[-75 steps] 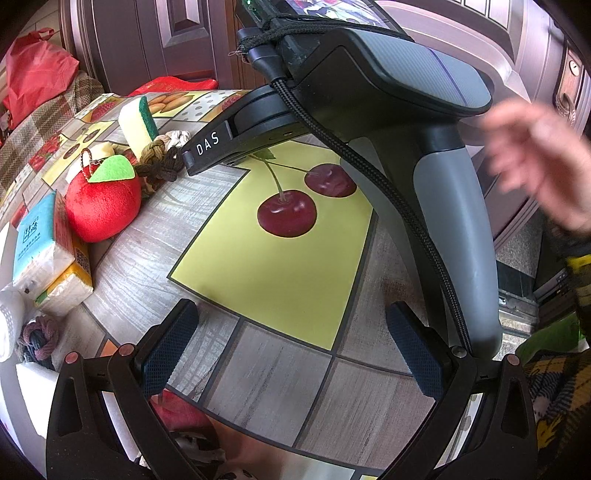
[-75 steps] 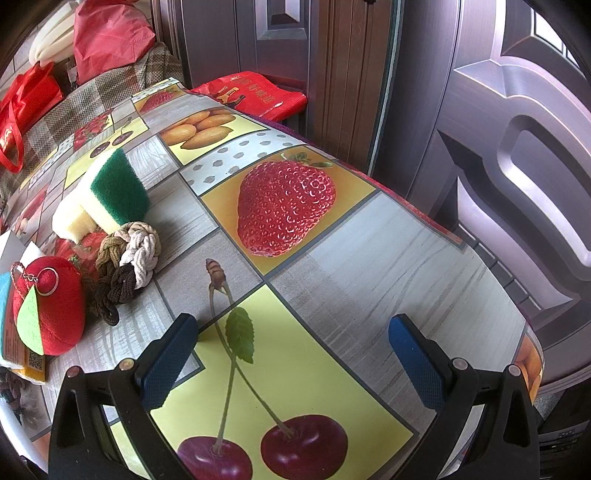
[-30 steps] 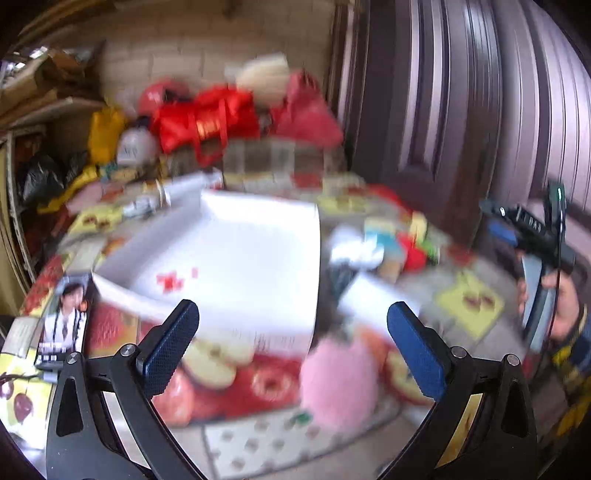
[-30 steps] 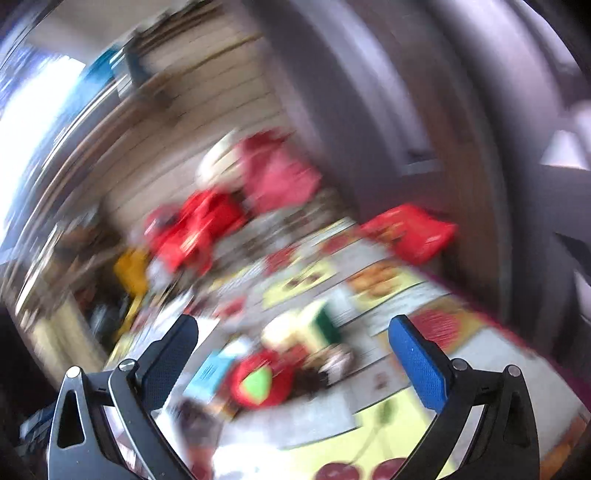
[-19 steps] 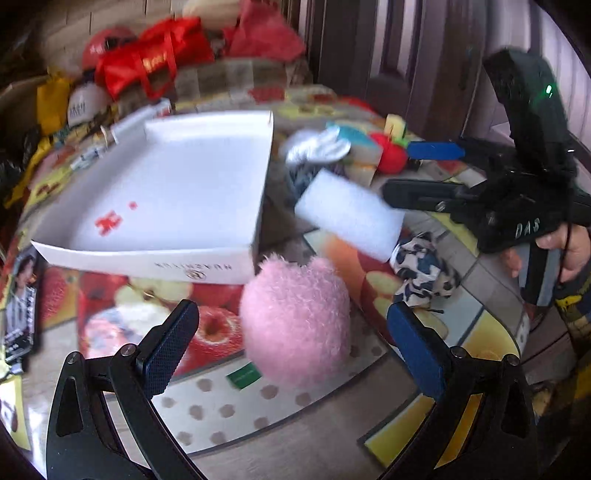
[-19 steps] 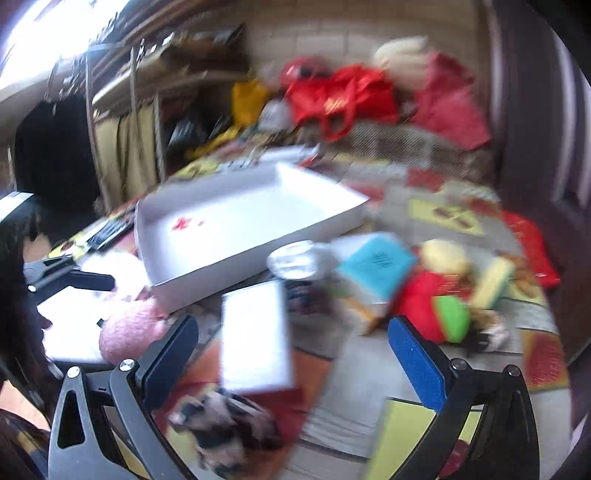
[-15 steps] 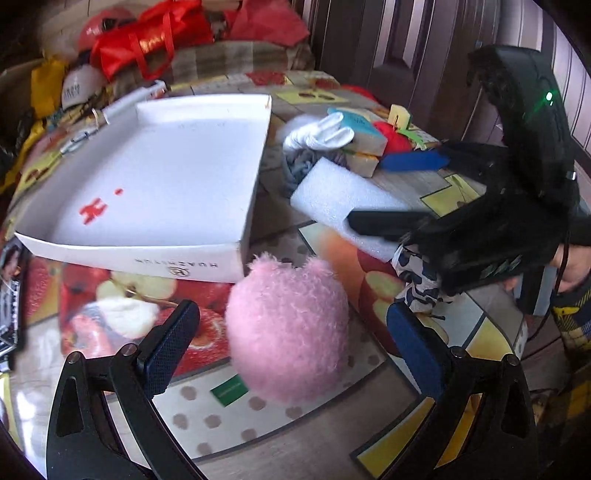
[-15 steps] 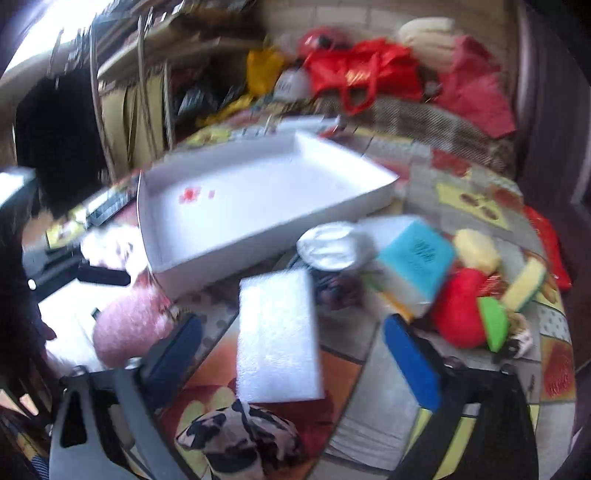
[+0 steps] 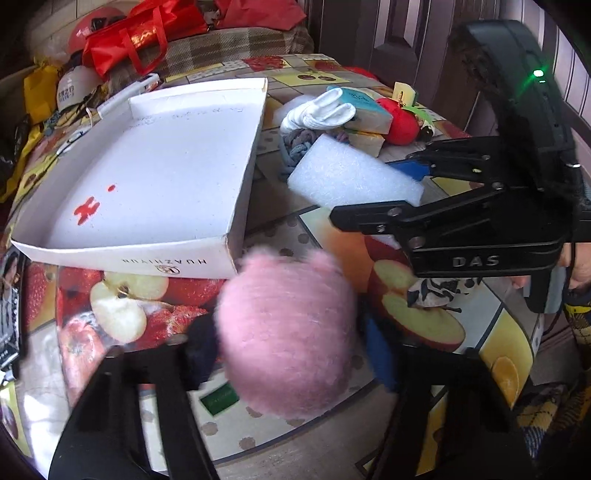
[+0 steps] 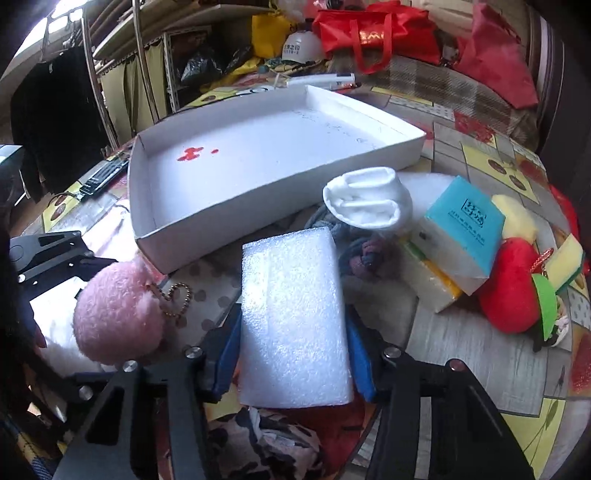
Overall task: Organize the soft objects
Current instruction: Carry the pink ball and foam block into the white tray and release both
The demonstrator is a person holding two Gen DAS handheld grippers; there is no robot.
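Observation:
My left gripper [image 9: 288, 350] is shut on a pink fluffy ball [image 9: 286, 332], which also shows in the right wrist view [image 10: 118, 314] with its bead chain. My right gripper [image 10: 293, 347] is shut on a white foam block [image 10: 295, 317]; the block and gripper also show in the left wrist view [image 9: 351, 177]. An empty white box [image 9: 147, 166] lies just beyond both, also in the right wrist view [image 10: 258, 155]. A black-and-white patterned cloth [image 10: 266, 443] lies under the right gripper.
Right of the box lie rolled white socks [image 10: 365, 201], a blue tissue pack [image 10: 465, 232], a red plush apple [image 10: 513, 291], a yellow-green sponge [image 10: 565, 262] and a grey knotted rope [image 10: 365, 254]. Red bags [image 10: 369, 29] sit at the table's far end.
Both grippers were open half a second ago. The left one has closed around the pink ball and the right one around the foam block.

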